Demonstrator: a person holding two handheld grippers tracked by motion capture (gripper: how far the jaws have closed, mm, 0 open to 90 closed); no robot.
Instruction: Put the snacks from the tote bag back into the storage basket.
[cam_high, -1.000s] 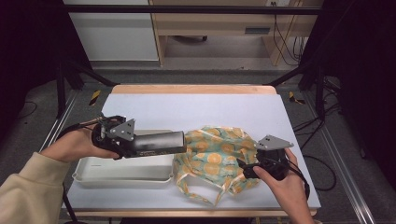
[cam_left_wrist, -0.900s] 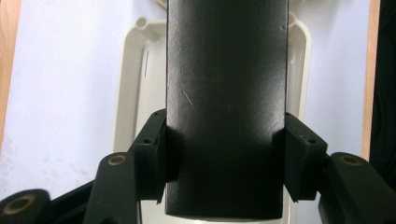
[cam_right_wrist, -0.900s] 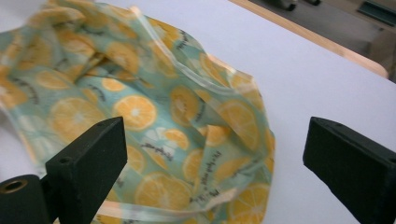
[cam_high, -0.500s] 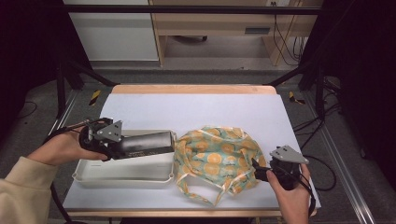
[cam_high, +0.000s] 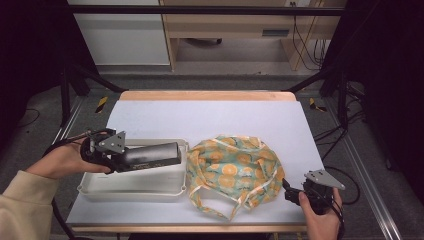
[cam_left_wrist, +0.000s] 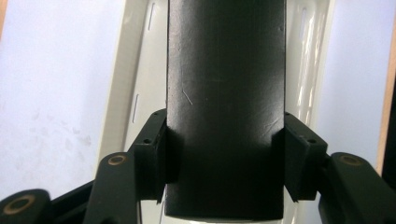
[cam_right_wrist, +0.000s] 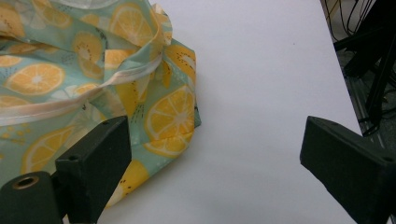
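Observation:
A long black block (cam_high: 150, 156) lies level over the white tray (cam_high: 130, 192), and my left gripper (cam_high: 125, 159) is shut on its near end. In the left gripper view both pads (cam_left_wrist: 156, 156) press on the block's (cam_left_wrist: 224, 70) sides, with the tray (cam_left_wrist: 308, 70) beneath it. A green cloth bag (cam_high: 232, 170) printed with orange slices lies crumpled in the table's middle, just right of the tray. My right gripper (cam_high: 287, 192) stands open at the bag's right front corner. In the right gripper view (cam_right_wrist: 215, 144) the bag (cam_right_wrist: 93, 79) lies beside the left pad and nothing is between the jaws.
The bag's pale handles (cam_high: 220, 207) trail toward the front edge. The white table top (cam_high: 210, 117) runs back to a wooden strip (cam_high: 205, 95). Cables (cam_high: 345, 175) hang off the right side near my right hand.
My left gripper has carried the black block leftward over the tray. My right gripper has drawn away from the bag's edge, to the right and toward the front edge.

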